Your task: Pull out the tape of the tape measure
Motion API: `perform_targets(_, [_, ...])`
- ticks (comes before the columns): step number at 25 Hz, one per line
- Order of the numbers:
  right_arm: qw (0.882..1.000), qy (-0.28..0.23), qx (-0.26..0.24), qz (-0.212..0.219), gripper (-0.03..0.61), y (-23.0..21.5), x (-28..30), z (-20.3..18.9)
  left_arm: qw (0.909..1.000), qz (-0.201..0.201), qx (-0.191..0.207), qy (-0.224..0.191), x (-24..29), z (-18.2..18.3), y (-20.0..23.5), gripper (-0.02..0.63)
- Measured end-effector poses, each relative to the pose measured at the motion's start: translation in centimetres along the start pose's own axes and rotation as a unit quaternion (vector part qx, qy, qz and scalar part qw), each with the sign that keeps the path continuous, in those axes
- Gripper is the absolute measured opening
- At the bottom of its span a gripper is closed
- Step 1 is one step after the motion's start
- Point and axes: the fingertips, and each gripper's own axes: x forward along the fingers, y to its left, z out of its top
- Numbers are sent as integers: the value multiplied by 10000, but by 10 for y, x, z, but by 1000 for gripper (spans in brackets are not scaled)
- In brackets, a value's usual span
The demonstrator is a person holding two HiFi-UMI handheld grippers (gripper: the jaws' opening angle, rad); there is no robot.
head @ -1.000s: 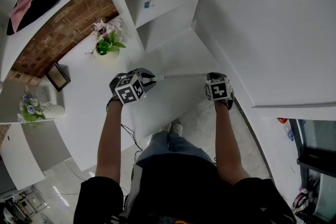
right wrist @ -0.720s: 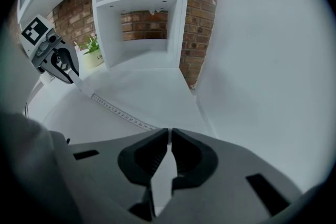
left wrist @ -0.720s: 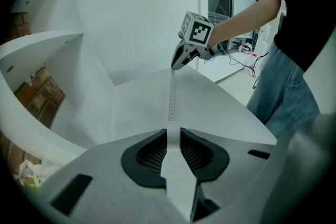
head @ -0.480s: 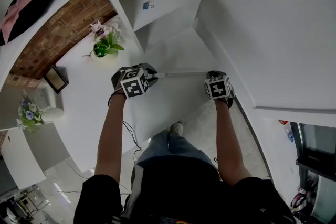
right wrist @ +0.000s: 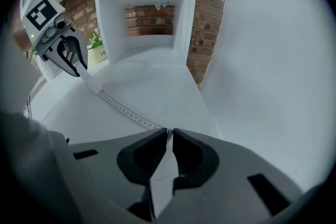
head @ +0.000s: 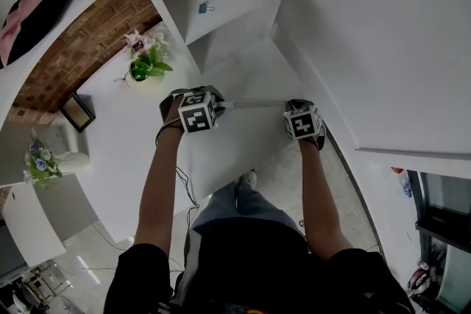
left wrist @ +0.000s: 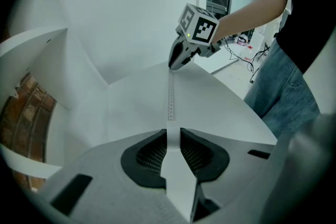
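White tape (head: 257, 104) is spanning nine to three o'clock. My left gripper (head: 218, 107) is clamping the tape measure (left wrist: 173, 176). My right gripper (head: 289, 106), jaws just easing apart, is pinching the tape's end. The pull seems essentially done.

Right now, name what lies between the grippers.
The pulled-out tape runs from the left gripper to the right gripper, whose jaws have just been opening with it between them; every view shows it.
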Motion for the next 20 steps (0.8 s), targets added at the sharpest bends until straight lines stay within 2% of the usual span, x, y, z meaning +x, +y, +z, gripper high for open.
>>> perform_targets(6, [10000,17,15,-11,34,-3,1,-3,9995,24,124,285,1,-7,4,81])
perform_targets(14, [9999,-86,118,25,34,0,-3,-4,9997,21,62,234,2,-3,4,81])
perform_targets(20, [9997,-179,141,16,34,-1,-8,-1,9998,65,-125,124,3,-2,9,84])
